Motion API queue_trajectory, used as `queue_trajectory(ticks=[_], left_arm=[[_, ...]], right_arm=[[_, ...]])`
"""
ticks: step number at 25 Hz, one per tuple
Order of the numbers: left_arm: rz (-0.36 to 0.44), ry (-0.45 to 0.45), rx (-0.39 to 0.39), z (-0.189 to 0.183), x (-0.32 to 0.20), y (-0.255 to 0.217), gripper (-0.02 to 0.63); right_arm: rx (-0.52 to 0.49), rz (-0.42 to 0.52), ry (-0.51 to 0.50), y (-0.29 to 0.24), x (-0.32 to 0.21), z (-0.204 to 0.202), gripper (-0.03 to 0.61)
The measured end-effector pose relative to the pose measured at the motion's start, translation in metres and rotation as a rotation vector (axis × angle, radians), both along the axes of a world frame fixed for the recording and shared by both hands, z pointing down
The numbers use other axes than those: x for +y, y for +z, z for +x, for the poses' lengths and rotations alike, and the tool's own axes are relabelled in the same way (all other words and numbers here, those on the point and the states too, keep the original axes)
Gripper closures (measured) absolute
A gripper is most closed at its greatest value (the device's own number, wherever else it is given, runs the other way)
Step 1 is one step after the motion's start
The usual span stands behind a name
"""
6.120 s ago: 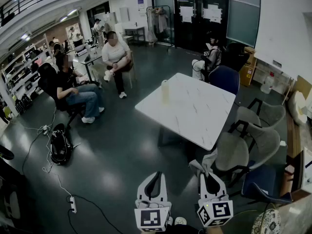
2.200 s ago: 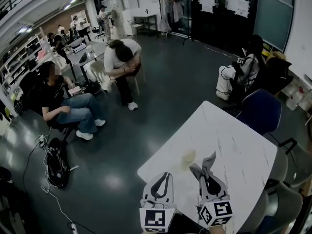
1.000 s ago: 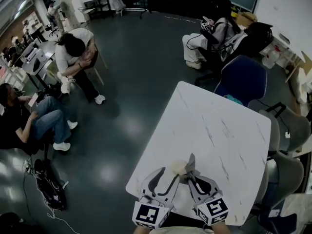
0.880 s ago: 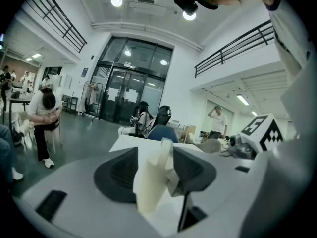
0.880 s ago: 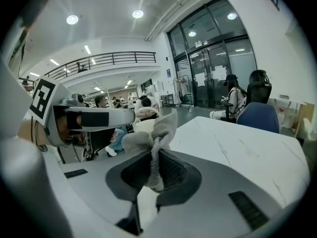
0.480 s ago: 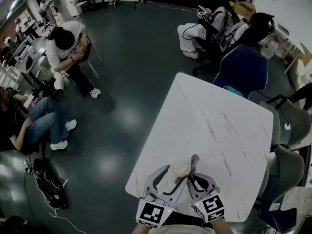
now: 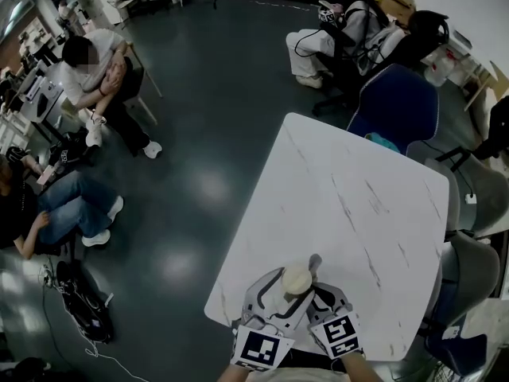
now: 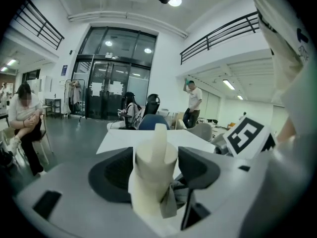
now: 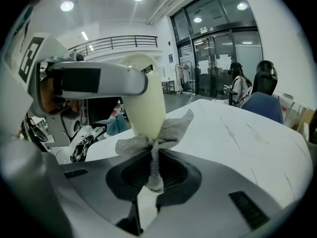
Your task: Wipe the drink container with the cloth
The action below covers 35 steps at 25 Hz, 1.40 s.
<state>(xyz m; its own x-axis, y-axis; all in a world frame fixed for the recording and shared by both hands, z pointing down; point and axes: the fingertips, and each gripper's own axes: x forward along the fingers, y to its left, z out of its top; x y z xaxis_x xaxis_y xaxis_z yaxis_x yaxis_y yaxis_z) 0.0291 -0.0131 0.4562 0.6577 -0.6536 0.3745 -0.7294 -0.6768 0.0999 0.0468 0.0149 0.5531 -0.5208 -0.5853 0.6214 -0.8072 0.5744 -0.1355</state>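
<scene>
Low in the middle of the head view, the right gripper [image 9: 152,175] has its fingers shut tight on the grey cloth [image 9: 163,130]. The cloth touches the cream drink container [image 7: 297,279] low down. The left gripper [image 8: 154,158] has its fingers apart, one on each side of the container, and they have just been opening. The container is upright near the close edge of the white bench [image 7: 358,189]. Its inside is hidden.

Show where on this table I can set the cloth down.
Bare: the table from its middle to the far edge by the blue chair, and its right side along the grey chairs. Crowded: the near left corner, where the left gripper, its jaws just opened wider, straddles the drink container and the right gripper holds the cloth beside it.
</scene>
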Motion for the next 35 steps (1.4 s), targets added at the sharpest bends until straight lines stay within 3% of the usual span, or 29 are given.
queue_trajectory(ticks=[7,22,29,35], left_arm=[[0.026,-0.018,0.019,-0.001,-0.007,0.0,0.348],[0.059,0.14,0.018,0.0,0.0,0.001,0.348],[0.064,0.267,0.015,0.0,0.001,0.0,0.348],[0.08,0.43,0.008,-0.001,0.005,0.005,0.348]], right_arm=[[0.022,-0.021,-0.007,0.017,-0.002,-0.004,0.535],[0.07,-0.078,-0.019,0.05,-0.003,-0.005,0.535],[0.043,-0.037,-0.034,0.025,-0.003,-0.005,0.535],[-0.003,0.018,-0.062,-0.009,-0.004,-0.003,0.535]])
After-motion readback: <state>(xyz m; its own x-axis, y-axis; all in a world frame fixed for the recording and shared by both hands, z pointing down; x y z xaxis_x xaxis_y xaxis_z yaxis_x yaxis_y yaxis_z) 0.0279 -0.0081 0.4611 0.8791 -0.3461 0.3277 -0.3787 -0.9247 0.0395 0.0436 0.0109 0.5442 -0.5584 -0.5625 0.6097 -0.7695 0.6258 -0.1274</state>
